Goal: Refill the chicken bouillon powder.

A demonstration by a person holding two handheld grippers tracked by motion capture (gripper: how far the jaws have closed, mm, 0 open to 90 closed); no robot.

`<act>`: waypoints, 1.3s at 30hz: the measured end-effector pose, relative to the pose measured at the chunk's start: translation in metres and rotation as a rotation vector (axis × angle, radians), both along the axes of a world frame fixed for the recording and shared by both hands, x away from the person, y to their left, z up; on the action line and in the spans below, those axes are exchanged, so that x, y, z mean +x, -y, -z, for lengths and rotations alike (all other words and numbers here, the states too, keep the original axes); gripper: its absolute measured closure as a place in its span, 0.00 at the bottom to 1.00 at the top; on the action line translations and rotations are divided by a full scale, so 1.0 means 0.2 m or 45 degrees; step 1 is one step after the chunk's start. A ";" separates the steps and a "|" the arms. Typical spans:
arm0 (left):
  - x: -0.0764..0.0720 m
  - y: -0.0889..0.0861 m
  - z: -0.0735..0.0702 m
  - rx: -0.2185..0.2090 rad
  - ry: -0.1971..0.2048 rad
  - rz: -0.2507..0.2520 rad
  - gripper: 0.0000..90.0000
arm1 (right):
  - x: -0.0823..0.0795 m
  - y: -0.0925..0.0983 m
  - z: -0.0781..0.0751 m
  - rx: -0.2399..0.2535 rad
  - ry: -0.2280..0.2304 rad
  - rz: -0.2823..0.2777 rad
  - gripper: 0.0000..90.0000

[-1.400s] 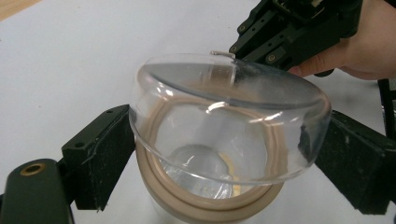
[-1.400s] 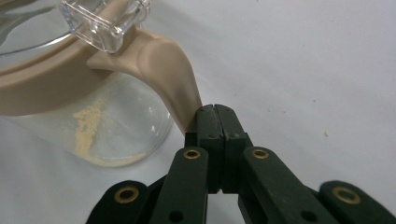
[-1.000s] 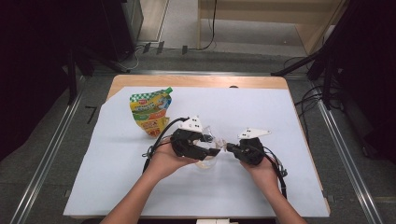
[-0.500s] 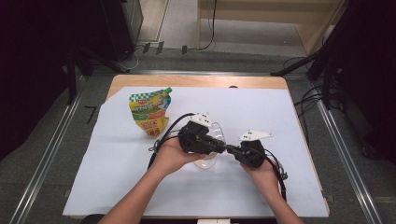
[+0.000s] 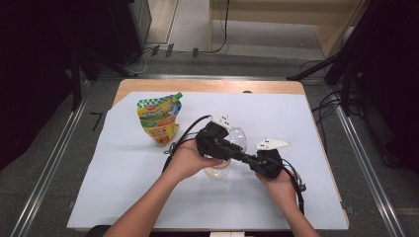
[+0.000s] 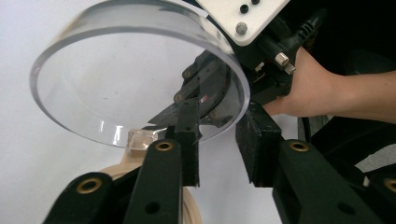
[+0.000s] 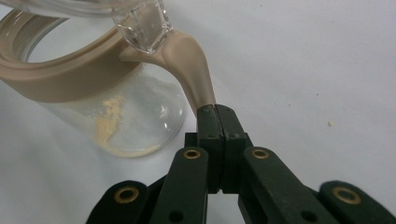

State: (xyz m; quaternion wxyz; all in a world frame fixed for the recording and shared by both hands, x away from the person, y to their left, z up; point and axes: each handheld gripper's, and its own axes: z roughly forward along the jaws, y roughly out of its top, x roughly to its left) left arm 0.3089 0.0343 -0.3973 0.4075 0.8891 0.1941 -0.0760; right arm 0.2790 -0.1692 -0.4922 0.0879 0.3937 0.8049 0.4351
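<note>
we hold a glass jar [image 5: 221, 168] near the middle of the table [image 5: 296, 113], with pale powder in its bottom. the right gripper [image 7: 216, 111] is clamped tight on the beige tab [image 7: 194, 70] of the jar's collar. the left gripper [image 6: 219, 140] has just been opening its jaws; the clear lid [image 6: 135, 70] stands tilted up on its hinge just beyond them, and we see nothing pinched between its 2 pads. the lid could drop shut, since nothing holds it. a pull on the tab could tip the jar and spill powder. the pouch [image 5: 159, 118] stands well apart.
</note>
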 end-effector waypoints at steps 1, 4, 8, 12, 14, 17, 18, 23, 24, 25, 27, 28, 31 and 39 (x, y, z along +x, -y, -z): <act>0.00 0.01 0.00 0.013 0.009 -0.002 0.77 | 0.00 0.00 0.00 -0.001 0.001 -0.001 1.00; 0.01 0.01 0.00 0.027 0.015 -0.029 0.68 | 0.00 0.00 0.00 -0.003 0.003 -0.002 1.00; 0.02 0.00 0.00 0.028 -0.005 -0.037 0.62 | 0.00 0.00 0.00 -0.004 0.004 -0.008 1.00; 0.03 0.00 0.01 0.032 -0.015 -0.058 0.52 | -0.01 0.00 0.00 -0.009 0.002 -0.011 1.00; 0.03 0.00 0.01 0.031 -0.020 -0.056 0.50 | -0.01 0.00 0.00 -0.010 -0.002 -0.012 1.00; 0.04 0.00 0.01 0.018 -0.009 -0.053 0.46 | -0.01 0.00 0.00 -0.010 -0.002 -0.010 1.00; 0.04 0.00 0.01 0.014 -0.010 -0.054 0.46 | -0.01 0.00 0.00 -0.008 -0.004 -0.010 1.00; 0.03 -0.01 0.01 0.022 -0.021 -0.062 0.43 | 0.00 0.00 0.00 -0.008 -0.005 -0.012 1.00; 0.03 -0.02 0.01 0.021 -0.024 -0.062 0.43 | 0.00 0.00 0.00 -0.007 -0.006 -0.012 1.00; 0.03 -0.02 0.01 0.026 -0.023 -0.059 0.43 | 0.00 0.00 0.00 -0.007 -0.005 -0.014 1.00; 0.03 -0.03 0.00 0.022 -0.027 -0.055 0.43 | 0.00 0.01 0.00 -0.008 -0.004 -0.019 1.00; 0.02 -0.03 0.00 0.022 -0.030 -0.059 0.42 | -0.01 0.01 0.00 -0.009 -0.001 -0.022 1.00; 0.02 -0.05 -0.01 0.025 -0.037 -0.054 0.43 | -0.01 0.01 0.00 -0.008 0.006 -0.024 1.00; 0.01 -0.15 -0.07 0.031 -0.030 -0.072 0.46 | -0.01 0.01 0.00 -0.012 0.007 -0.023 1.00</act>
